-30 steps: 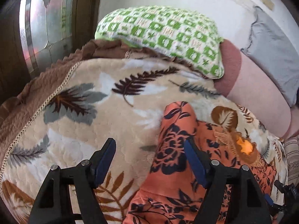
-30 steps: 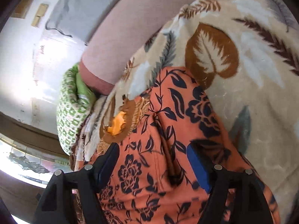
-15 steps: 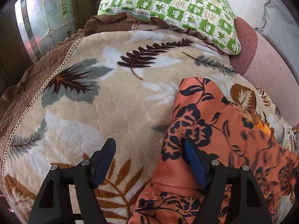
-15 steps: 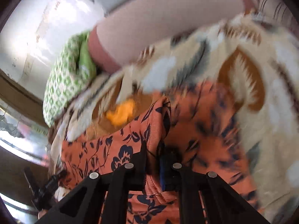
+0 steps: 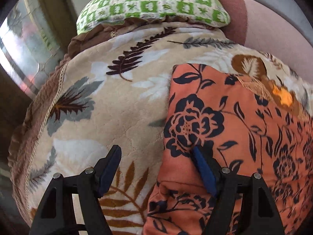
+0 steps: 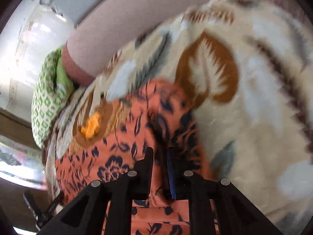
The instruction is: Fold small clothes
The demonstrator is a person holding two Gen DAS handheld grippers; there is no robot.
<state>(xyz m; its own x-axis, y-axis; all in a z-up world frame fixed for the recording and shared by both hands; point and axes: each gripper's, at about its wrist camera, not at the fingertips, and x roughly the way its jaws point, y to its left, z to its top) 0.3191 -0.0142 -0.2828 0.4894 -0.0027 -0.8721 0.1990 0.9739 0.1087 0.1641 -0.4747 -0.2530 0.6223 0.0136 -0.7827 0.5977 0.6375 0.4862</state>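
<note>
An orange garment with dark blue flowers (image 5: 230, 129) lies on the leaf-print blanket (image 5: 117, 105). My left gripper (image 5: 156, 152) is open above the garment's left edge; its right finger is over the cloth, its left finger over the blanket. In the right wrist view the garment (image 6: 121, 148) is blurred by motion. My right gripper (image 6: 159, 152) is shut on a pinched fold of the garment, with cloth bunched between the fingers.
A green checked pillow (image 5: 152, 4) lies at the head of the bed, also in the right wrist view (image 6: 49, 99). A pink bolster (image 5: 273, 31) runs along the wall. A glass door (image 5: 23, 45) stands at the left. The blanket's brown border (image 5: 47, 90) marks the bed's left edge.
My right gripper closed on a fold of the orange garment and has moved with it. My left gripper stayed open and shifted forward over the garment's left edge.
</note>
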